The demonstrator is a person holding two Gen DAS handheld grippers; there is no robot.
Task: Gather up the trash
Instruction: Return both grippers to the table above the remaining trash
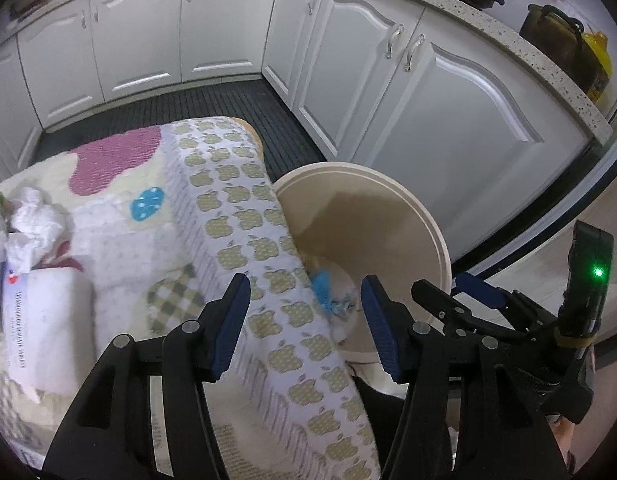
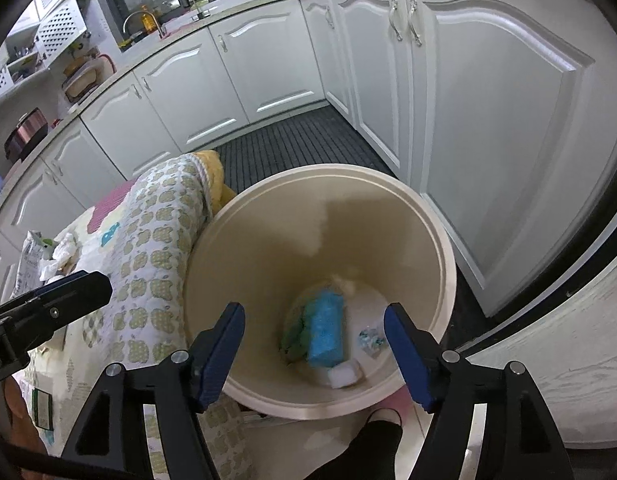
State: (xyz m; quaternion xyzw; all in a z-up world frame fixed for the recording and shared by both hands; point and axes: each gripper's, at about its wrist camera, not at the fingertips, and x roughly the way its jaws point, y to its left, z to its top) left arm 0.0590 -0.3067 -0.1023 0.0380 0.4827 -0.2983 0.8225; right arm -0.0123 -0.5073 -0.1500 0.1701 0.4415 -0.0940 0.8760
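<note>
The bin's (image 2: 444,248) mouth lies open; the quilted table (image 2: 148,248) crowds its nine o'clock rim, cabinets (image 2: 488,140) stand near at three.

Quilted cover (image 1: 228,208): apple print with pink and blue patches, draped over a raised surface at the left; a yellow layer shows under its far end
Cabinets (image 2: 488,128): white panelled doors with curved silver handles, running along the far side and down the right
Floor mat (image 2: 292,140): dark, ribbed, lying in the cabinet corner
Countertop (image 1: 508,36): speckled; dark pots stand on it at the far right
Faucet (image 2: 142,20): curved, far left, below a dark window
</note>
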